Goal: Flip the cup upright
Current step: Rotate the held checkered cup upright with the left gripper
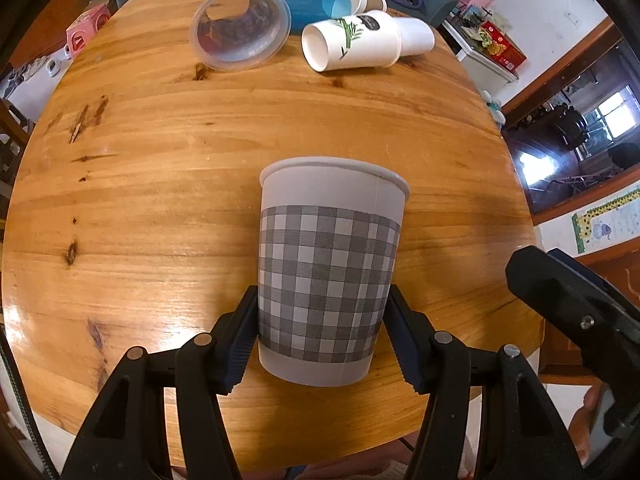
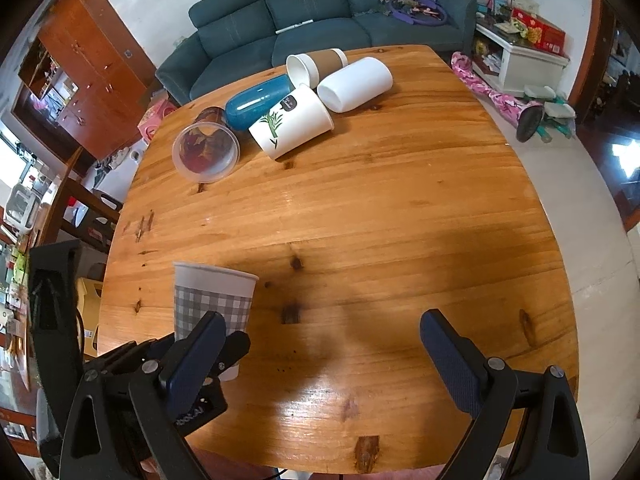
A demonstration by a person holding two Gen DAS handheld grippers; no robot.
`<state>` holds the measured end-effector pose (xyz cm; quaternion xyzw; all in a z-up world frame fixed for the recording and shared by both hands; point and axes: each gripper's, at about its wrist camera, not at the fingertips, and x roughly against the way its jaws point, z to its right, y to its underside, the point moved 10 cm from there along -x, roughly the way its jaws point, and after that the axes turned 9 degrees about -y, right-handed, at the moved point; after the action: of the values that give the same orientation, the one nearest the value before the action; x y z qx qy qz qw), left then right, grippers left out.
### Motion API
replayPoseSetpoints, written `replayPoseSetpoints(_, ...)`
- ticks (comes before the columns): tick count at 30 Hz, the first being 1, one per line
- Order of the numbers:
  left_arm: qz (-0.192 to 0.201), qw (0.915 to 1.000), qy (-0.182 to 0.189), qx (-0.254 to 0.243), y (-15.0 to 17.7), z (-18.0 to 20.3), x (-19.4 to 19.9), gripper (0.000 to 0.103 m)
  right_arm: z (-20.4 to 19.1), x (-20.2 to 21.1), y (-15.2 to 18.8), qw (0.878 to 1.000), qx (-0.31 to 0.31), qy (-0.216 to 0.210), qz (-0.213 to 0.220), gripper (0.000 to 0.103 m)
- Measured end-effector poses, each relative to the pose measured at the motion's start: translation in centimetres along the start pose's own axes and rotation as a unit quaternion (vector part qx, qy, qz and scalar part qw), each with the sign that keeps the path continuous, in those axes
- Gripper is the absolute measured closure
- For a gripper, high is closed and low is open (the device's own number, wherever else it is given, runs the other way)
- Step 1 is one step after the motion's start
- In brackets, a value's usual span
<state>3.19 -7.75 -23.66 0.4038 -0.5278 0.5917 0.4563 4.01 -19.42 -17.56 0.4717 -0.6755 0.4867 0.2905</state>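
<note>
A paper cup with a grey check pattern (image 1: 328, 280) is upright with its rim on top, near the front edge of the wooden table (image 1: 160, 200). My left gripper (image 1: 322, 300) is shut on the cup, one finger pressed on each side of its lower half. In the right wrist view the same cup (image 2: 214, 300) sits at the lower left, with a left finger (image 2: 236, 348) against it. My right gripper (image 2: 324, 344) hangs open over bare wood to the cup's right, holding nothing. Whether the cup's base touches the table is unclear.
Several cups lie on their sides at the table's far end: a clear plastic one (image 1: 240, 26), a blue one (image 1: 316, 6), a white one with a bamboo print (image 1: 352, 40), a plain white one (image 1: 416, 36) and a brown-sleeved one (image 2: 316, 64). A sofa (image 2: 320, 20) stands behind.
</note>
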Motion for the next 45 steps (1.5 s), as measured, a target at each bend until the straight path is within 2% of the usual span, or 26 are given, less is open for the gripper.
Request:
replayPoseSetpoints(26, -0.023, 0.9997, 0.000, 0.007, 1.1, 1.3, -2.2, 0.038, 0.0, -0.2, 1.2, 1.000, 0.001, 0.006, -0.010, 0.005)
replayPoseSetpoints(34, -0.021, 0.9996, -0.016, 0.005, 1.2, 1.2, -2.1, 0.038, -0.1, -0.2, 1.2, 1.000, 0.002, 0.005, -0.010, 0.005)
replayPoseSetpoints(37, -0.017, 0.9998, -0.008, 0.009, 1.3, 1.3, -1.9, 0.038, -0.1, -0.2, 1.3, 1.000, 0.002, 0.004, -0.009, 0.005)
replayPoseSetpoints(39, -0.017, 0.9997, 0.011, 0.015, 1.3, 1.5, -1.7, 0.037, -0.1, -0.1, 1.3, 1.000, 0.003, 0.003, -0.009, 0.005)
replayPoseSetpoints(41, -0.021, 0.9990, 0.032, 0.022, 1.4, 1.7, -1.6, 0.031, -0.1, 0.0, 1.3, 1.000, 0.004, 0.004, -0.008, 0.005)
replayPoseSetpoints(43, -0.018, 0.9990, 0.031, 0.025, 1.5, 1.5, -1.4, 0.016, -0.3, 0.1, 1.2, 1.000, 0.005, 0.002, -0.007, 0.005)
replayPoseSetpoints(45, -0.014, 0.9992, 0.027, 0.024, 1.5, 1.4, -1.1, 0.016, -0.4, 0.3, 1.2, 1.000, 0.007, 0.002, -0.004, 0.005)
